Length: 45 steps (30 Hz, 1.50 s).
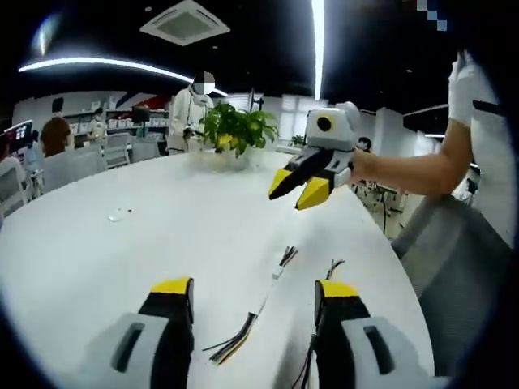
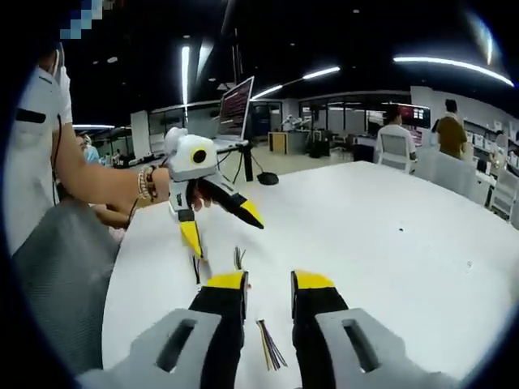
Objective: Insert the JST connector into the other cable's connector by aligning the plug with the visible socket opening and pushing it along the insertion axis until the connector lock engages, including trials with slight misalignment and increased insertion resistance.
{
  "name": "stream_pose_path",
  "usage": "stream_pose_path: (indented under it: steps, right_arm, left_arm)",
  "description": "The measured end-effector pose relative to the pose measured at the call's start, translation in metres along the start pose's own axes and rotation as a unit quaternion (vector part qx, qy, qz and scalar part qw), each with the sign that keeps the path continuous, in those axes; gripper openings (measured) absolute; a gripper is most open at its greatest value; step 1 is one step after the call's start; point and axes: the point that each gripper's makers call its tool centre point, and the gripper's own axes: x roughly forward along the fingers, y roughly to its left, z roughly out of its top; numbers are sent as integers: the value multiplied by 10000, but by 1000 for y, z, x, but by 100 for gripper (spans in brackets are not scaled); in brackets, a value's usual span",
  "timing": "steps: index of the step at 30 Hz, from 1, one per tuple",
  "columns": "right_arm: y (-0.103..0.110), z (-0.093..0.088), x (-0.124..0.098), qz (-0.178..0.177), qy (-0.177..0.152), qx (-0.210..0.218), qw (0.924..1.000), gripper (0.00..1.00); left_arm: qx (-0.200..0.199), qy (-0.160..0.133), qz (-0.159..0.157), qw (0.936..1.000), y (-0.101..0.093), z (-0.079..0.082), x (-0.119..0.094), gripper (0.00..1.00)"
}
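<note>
On the white desk (image 1: 122, 251): 2 wire cables. 1 cable (image 1: 258, 312) lies between the left tool's (image 1: 253, 290) wide-open, empty jaws; a 2nd cable (image 1: 332, 267) lies just beside its right jaw. Right tool (image 2: 269, 281): jaws parted, empty, above multicoloured wire ends (image 2: 269, 348). Potted plant (image 1: 237, 130) stands at far edge.

White table (image 1: 122, 251), strip-lit office

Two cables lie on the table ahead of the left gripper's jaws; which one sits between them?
The longer cable with the white connector and fanned coloured wires lies between the jaws; the dark cable lies by the right-hand jaw.
</note>
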Motion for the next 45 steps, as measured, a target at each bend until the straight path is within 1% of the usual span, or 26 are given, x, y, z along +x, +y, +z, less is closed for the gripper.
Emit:
stream_pose_path:
  steps: [3, 4, 7, 10, 14, 15, 16, 17, 19, 22, 25, 27, 30, 34, 39, 40, 42, 44, 45]
  right_arm:
    - [3, -13, 4, 56, 143, 56, 9999, 18]
    - [4, -19, 6, 55, 237, 38, 9997, 17]
    - [5, -29, 11, 39, 371, 50, 9993, 16]
    - [5, -37, 17, -53, 414, 50, 9991, 13]
    - [10, -45, 24, -26, 540, 41, 9985, 14]
    - [11, -48, 26, -7, 584, 50, 9983, 14]
    - [12, -50, 27, 1, 620, 40, 9981, 14]
    - [13, -54, 28, 12, 685, 24, 9976, 14]
    - [15, -57, 29, 25, 761, 1, 9971, 14]
    - [14, -59, 31, 18, 779, -20, 9970, 12]
    - [13, -63, 32, -11, 872, -78, 9962, 10]
    - [12, -65, 32, -23, 898, -84, 9959, 10]
    - [12, -68, 31, -10, 939, -82, 9955, 9]
    - [11, -71, 33, -41, 992, -64, 9950, 8]
    - [12, -73, 35, -12, 1048, -115, 9944, 8]
    - [12, -73, 35, -14, 1047, -118, 9944, 7]
    - [12, -74, 35, -5, 1066, -86, 9943, 7]
    - [11, -75, 34, -10, 1043, -90, 9945, 7]
    - [11, -75, 35, -12, 1038, -85, 9946, 6]
  left_arm:
    - [-166, -100, 17, 9998, 1, -4, 3, 49]
    - [-217, -100, 5, 9997, 1, -7, 3, 48]
    - [-184, -79, 22, 9998, 2, -13, 6, 42]
    - [-189, -47, 8, 9998, 4, -22, 9, 39]
    - [-181, 43, -16, 9998, 3, -28, 10, 35]
    - [-98, 26, -15, 9999, 3, -29, 10, 32]
    - [-12, 0, -11, 10000, 3, -29, 9, 27]
    - [-25, -3, -20, 10000, 3, -30, 9, 23]
    - [-85, -74, -41, 9999, 3, -29, 9, 22]
    - [-111, -57, -12, 9999, 5, -31, 11, 22]
    - [-115, -1, -5, 9999, 6, -36, 13, 22]
    - [-109, 18, -14, 9999, 6, -37, 14, 22]
    - [-121, -13, -40, 9999, 6, -37, 16, 21]
    - [-43, 5, -42, 10000, 5, -38, 18, 16]
    - [6, 154, -87, 9998, 4, -47, 18, 12]
    - [52, 101, -82, 9999, 3, -45, 18, 10]
    - [36, 93, -77, 9999, 3, -45, 17, 7]
    - [68, 114, -60, 9999, 3, -46, 17, 5]
    - [97, 140, -72, 9998, 2, -46, 16, 2]
